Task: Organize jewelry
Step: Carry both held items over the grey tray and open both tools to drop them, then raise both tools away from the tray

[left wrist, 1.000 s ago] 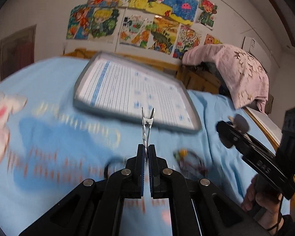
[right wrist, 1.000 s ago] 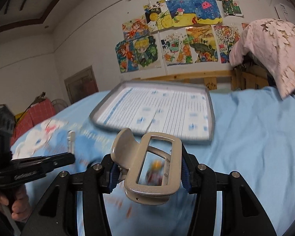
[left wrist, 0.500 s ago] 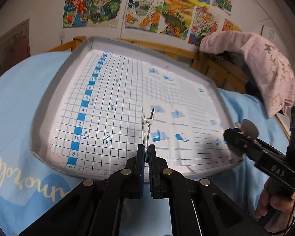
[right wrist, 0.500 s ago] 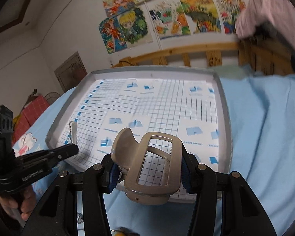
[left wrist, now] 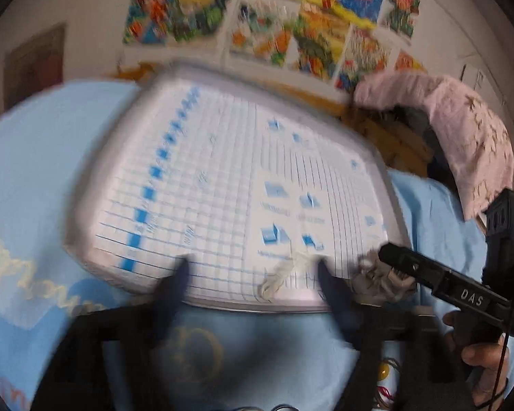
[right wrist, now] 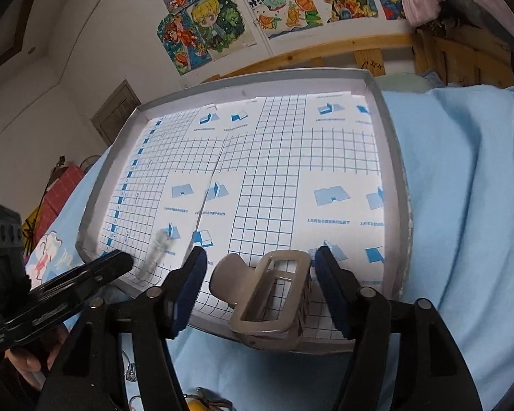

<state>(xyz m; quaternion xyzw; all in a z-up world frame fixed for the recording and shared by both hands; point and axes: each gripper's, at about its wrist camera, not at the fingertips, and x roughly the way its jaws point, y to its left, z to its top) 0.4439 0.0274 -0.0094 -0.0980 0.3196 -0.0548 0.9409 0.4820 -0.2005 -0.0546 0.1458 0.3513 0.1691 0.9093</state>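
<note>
A grey tray (right wrist: 390,157) lined with blue-gridded paper lies on the bed, its rim (left wrist: 85,205) blurred in the left wrist view. My left gripper (left wrist: 252,270) hangs over the tray's near edge, its jaws opening wide. A small silver clip (left wrist: 284,274) lies loose between them; it also shows in the right wrist view (right wrist: 157,250). My right gripper (right wrist: 261,250) is over the same edge, jaws opening. The beige claw clip (right wrist: 267,298) sits between its pads, with a gap on each side. It rests on the tray's near rim. The claw clip (left wrist: 377,277) is blurred at the right gripper's tip.
A light blue bedsheet (right wrist: 462,205) surrounds the tray. Loose jewelry with a yellow bead (right wrist: 195,404) lies just in front of the tray. A wooden bed frame (right wrist: 359,51) and a pink cloth (left wrist: 462,137) stand behind. A red box (right wrist: 61,188) is at far left.
Both grippers moved forward over the tray's near edge and then opened. The silver clip left the left jaws and the claw clip came free of the right pads.
</note>
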